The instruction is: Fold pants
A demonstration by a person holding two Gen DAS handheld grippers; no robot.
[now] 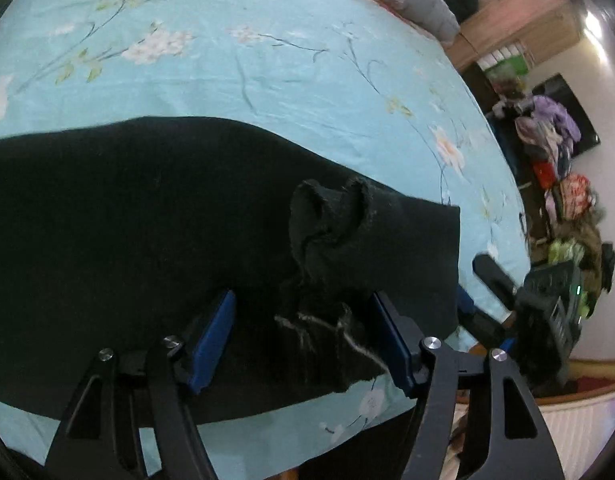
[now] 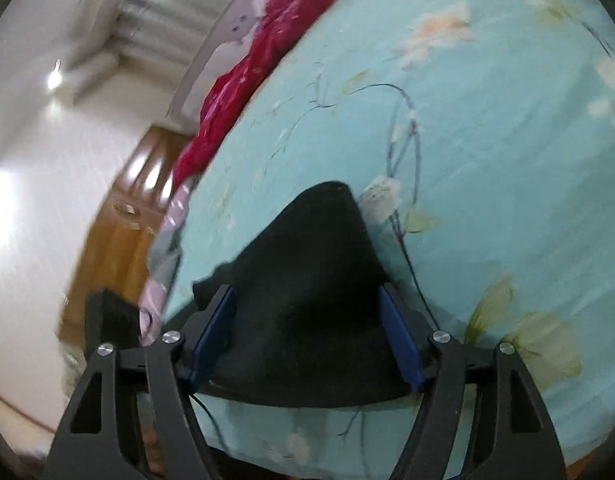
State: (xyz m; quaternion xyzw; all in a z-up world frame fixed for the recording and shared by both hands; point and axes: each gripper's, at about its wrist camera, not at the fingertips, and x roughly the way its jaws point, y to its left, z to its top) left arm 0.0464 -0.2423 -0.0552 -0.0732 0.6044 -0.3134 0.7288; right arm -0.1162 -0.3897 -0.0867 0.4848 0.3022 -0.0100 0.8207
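Black pants point(image 1: 127, 220) lie flat across a light blue flowered bed sheet point(image 1: 227, 60). In the left wrist view one end is bunched into a small ruffle point(image 1: 327, 216), with pale loose threads near the cloth's edge. My left gripper point(image 1: 301, 296) hovers over that end with its blue pads point(image 1: 215, 332) wide apart and cloth lying between them, not pinched. In the right wrist view a narrow black end of the pants point(image 2: 307, 280) tapers away from me on the sheet point(image 2: 487, 120). My right gripper point(image 2: 305, 292) straddles it, jaws spread, pads not pressing on it.
The bed's edge runs close under both grippers. A red blanket point(image 2: 247, 80) and grey bedding point(image 1: 419, 0) lie at the bed's far side. Heaps of clothes point(image 1: 563, 184) stand by the wall. A wooden cabinet point(image 2: 119, 220) stands beside the bed.
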